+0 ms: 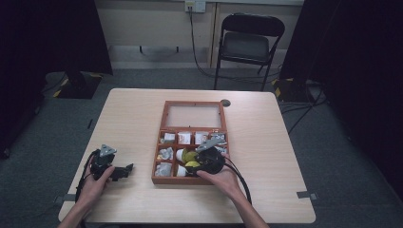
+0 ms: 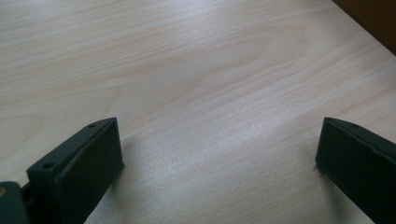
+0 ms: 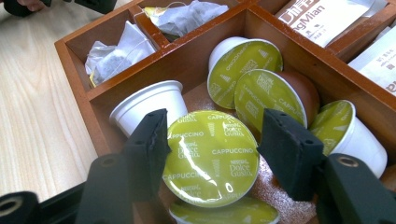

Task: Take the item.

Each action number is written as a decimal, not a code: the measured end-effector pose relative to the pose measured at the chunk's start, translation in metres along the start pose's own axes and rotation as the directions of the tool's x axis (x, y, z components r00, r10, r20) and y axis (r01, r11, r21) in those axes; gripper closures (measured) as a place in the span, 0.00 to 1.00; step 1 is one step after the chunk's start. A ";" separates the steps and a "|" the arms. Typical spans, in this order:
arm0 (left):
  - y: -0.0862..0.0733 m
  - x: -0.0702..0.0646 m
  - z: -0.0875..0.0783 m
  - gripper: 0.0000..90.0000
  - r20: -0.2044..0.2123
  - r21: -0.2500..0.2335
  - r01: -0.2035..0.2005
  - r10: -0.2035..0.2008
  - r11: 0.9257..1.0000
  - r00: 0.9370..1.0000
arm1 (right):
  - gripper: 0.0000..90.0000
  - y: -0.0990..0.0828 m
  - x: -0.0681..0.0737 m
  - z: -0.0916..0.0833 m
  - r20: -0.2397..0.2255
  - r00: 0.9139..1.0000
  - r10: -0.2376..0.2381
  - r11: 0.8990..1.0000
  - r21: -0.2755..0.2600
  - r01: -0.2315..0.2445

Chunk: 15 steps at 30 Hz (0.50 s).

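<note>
My right gripper [image 3: 215,128] reaches into the front middle compartment of a wooden compartment box [image 1: 155,167]. Its jaws stand on either side of a green-lidded cappuccino capsule [image 3: 210,158] lying in that compartment. The left pad is at the lid's rim, and a thin gap shows at the right pad. In the high view the right gripper [image 1: 195,164] hovers over the same capsule [image 1: 192,164]. My left gripper [image 2: 217,144] rests open over bare tabletop, nothing between its jaws. It lies left of the box in the high view [image 1: 124,170].
More capsules [image 3: 245,65] and a white one on its side [image 3: 149,102] share the compartment. Tea bags [image 3: 116,53] fill the left compartments and sachets [image 3: 322,16] the far ones. The box's glass lid [image 1: 194,115] lies open at the back. A folding chair [image 1: 247,45] stands beyond the table.
</note>
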<state>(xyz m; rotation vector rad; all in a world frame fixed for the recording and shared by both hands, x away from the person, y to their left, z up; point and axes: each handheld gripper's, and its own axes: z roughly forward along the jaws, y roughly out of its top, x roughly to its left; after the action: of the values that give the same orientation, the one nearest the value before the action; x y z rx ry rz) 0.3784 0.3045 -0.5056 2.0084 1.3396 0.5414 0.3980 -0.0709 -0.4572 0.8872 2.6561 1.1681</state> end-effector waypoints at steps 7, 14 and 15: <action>0.000 0.000 0.000 0.00 0.003 -0.002 0.004 -0.004 1.000 1.000 | 0.45 0.001 0.002 0.001 -0.006 1.000 -0.008 1.000 0.007 0.008; 0.000 0.000 0.000 0.00 0.003 -0.003 0.004 -0.004 1.000 1.000 | 0.43 0.001 0.004 0.002 -0.009 1.000 -0.007 1.000 0.023 0.007; 0.000 0.000 0.000 0.00 0.004 -0.003 0.004 -0.004 1.000 1.000 | 0.43 0.001 0.003 0.001 -0.007 1.000 -0.006 1.000 0.026 0.007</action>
<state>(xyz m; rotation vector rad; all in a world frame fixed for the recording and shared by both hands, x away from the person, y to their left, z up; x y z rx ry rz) 0.3782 0.3042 -0.5058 2.0027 1.3394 0.5373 0.3966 -0.0683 -0.4570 0.8796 2.6831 1.1400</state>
